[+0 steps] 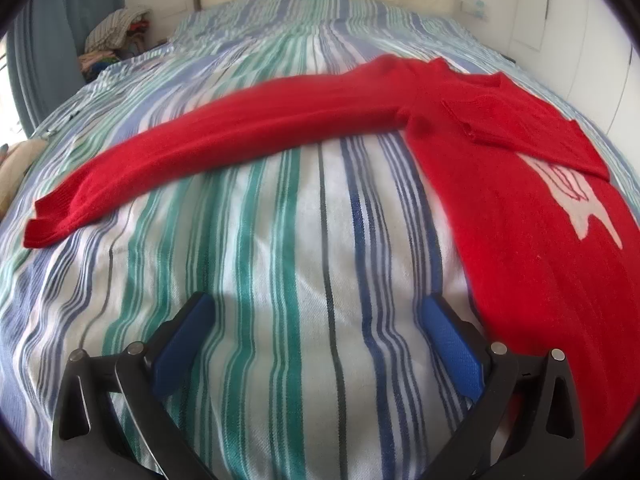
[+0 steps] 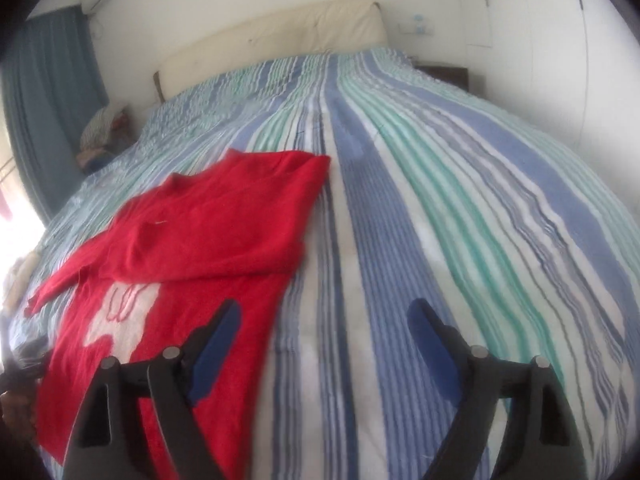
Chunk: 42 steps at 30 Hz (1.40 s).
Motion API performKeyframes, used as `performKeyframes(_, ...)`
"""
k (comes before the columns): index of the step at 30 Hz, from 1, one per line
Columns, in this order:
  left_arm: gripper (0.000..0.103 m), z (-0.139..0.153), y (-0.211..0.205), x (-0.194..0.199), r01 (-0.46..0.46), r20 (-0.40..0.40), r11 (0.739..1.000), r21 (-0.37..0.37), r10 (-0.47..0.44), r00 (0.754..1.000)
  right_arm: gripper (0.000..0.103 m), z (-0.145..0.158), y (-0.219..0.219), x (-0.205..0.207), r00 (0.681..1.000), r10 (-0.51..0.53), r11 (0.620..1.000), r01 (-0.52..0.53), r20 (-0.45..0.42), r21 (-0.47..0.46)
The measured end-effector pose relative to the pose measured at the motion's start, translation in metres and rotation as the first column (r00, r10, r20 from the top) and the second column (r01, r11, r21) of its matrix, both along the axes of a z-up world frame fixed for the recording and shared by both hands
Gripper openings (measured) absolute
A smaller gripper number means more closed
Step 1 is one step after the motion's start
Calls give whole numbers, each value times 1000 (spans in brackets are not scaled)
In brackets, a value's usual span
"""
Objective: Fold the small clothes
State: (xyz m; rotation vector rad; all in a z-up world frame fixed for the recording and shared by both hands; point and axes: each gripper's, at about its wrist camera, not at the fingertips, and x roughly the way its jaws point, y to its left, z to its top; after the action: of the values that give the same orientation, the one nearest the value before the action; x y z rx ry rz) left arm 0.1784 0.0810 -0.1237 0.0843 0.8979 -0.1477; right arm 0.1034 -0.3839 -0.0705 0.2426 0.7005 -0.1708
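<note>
A red knit sweater [image 1: 520, 200] with a white figure on its front lies flat on the striped bed. One long sleeve [image 1: 200, 140] stretches out to the left; the other side is folded over the body [image 2: 224, 224]. My left gripper [image 1: 316, 312] is open and empty above the bare cover, just left of the sweater's hem. My right gripper [image 2: 324, 316] is open and empty; its left finger [image 2: 216, 340] hangs over the sweater's right edge, its right finger over the cover.
The bed cover [image 1: 280, 280] has blue, green and white stripes. A cream headboard [image 2: 280, 28] stands at the far end. A pile of clothes [image 1: 116, 32] lies at the far left by a blue curtain [image 2: 48, 80]. A dark nightstand [image 2: 444, 74] is at the far right.
</note>
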Motion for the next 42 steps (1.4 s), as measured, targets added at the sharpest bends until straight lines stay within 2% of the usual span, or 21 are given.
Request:
performKeyframes(3, 103, -1, -1, -1, 6, 1, 1000, 9, -6, 1000, 91, -15, -16, -20, 996, -80, 995, 77, -40, -66)
performKeyframes(5, 103, -2, 1, -2, 5, 3, 1000, -5, -5, 1000, 91, -34, -26, -26, 990, -102, 994, 97, -100, -46)
performKeyframes(6, 103, -2, 1, -1, 5, 1, 1000, -4, -5, 1000, 91, -40, -31, -31, 990, -102, 995, 102, -97, -15)
performKeyframes(9, 103, -2, -1, -2, 4, 4, 1000, 7, -4, 1000, 93, -40, -36, -35, 993, -104, 994, 105, -61, 24)
performKeyframes(15, 103, -2, -2, -2, 4, 4, 1000, 7, -4, 1000, 99, -48, -25, -26, 991, -97, 995, 95, -92, -25)
performKeyframes(42, 103, -2, -1, -2, 5, 3, 1000, 6, -5, 1000, 100, -50, -25, -27, 992, -95, 995, 94, -86, -19)
